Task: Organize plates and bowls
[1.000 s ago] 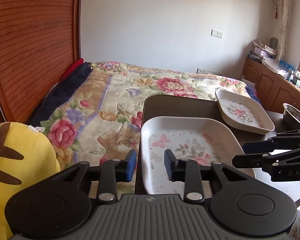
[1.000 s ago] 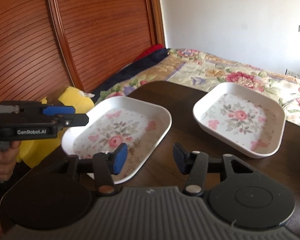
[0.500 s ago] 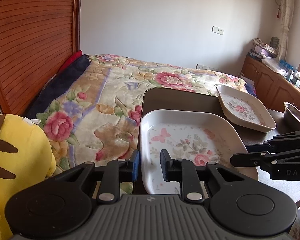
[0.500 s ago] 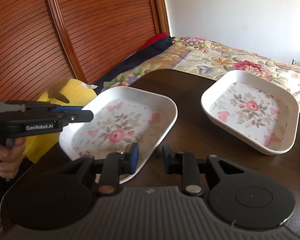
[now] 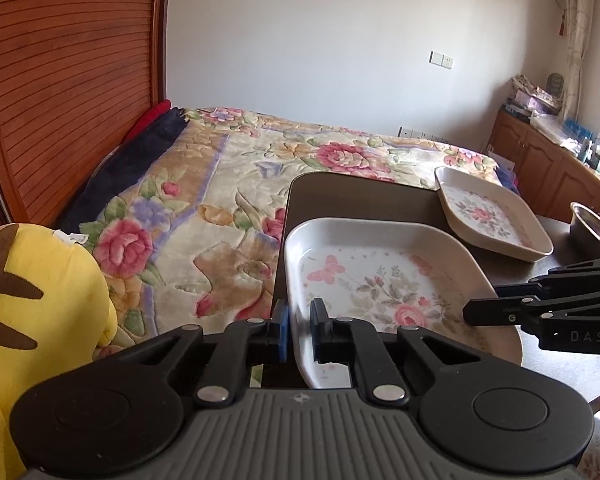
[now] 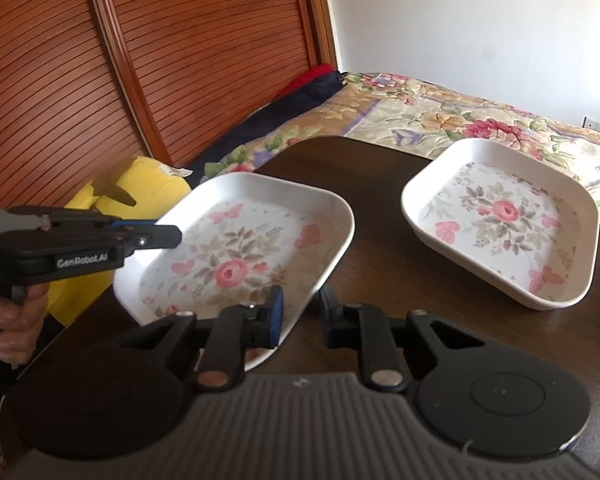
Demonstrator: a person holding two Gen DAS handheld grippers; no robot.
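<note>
Two white square plates with rose prints are on a dark wooden table [image 5: 352, 196]. The near plate [image 5: 384, 276] [image 6: 240, 256] is gripped on opposite rims. My left gripper [image 5: 299, 326] is shut on its left rim. My right gripper [image 6: 300, 312] is shut on its right rim, and the plate looks tilted and raised off the table there. The far plate [image 5: 488, 216] [image 6: 504, 220] rests alone further back. The right gripper shows from the side in the left wrist view [image 5: 548, 304]; the left gripper shows in the right wrist view [image 6: 140, 236].
A metal bowl [image 5: 596, 228] stands at the table's right edge. A yellow plush toy [image 5: 32, 316] [image 6: 140, 192] sits left of the table. A flowered bed [image 5: 260, 184] lies behind, with a slatted wooden headboard [image 6: 180, 60] and cabinets [image 5: 548, 168] at the right.
Both grippers have closed from open onto the near plate's opposite rims. The plate's right side has lifted a little.
</note>
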